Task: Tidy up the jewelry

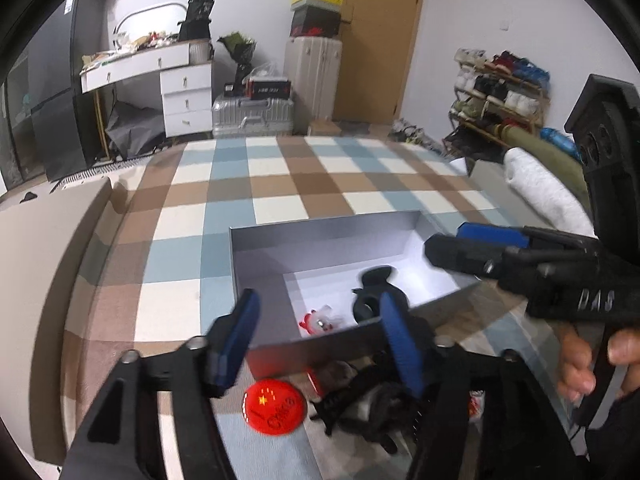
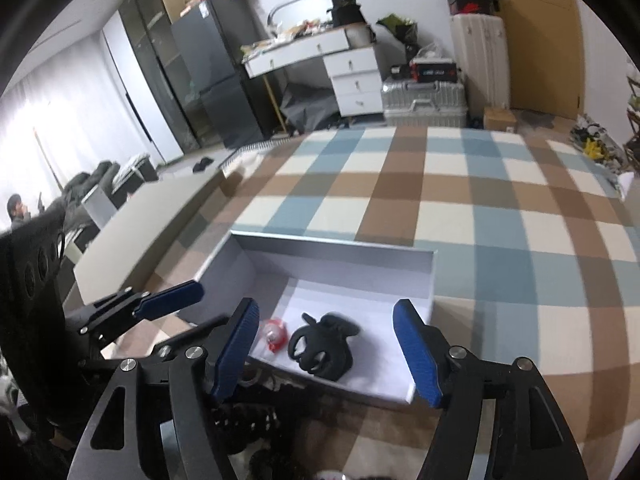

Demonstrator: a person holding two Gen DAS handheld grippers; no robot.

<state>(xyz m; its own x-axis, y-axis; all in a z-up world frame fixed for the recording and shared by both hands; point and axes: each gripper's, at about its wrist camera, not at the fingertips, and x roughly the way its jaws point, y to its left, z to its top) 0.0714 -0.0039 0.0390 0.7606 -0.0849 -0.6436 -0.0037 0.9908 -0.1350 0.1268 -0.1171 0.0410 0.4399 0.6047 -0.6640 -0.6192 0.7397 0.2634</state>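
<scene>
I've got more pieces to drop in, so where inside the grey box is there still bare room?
The grey box is bare along its far wall and right side. Its near left corner holds the black hair claw and the red-and-white charm. The checked cloth beyond is bare; the pile in front is crowded.

Left wrist view: looks forward and down between its own fingers, close above the near wall of the grey box (image 1: 280, 354)
Right wrist view: same downward tilt, from the box's (image 2: 420, 360) right side, close
Shared: box interior, black hair claw (image 1: 372, 300) (image 2: 320, 346), checked blanket (image 1: 280, 172) (image 2: 480, 200), far desk
</scene>
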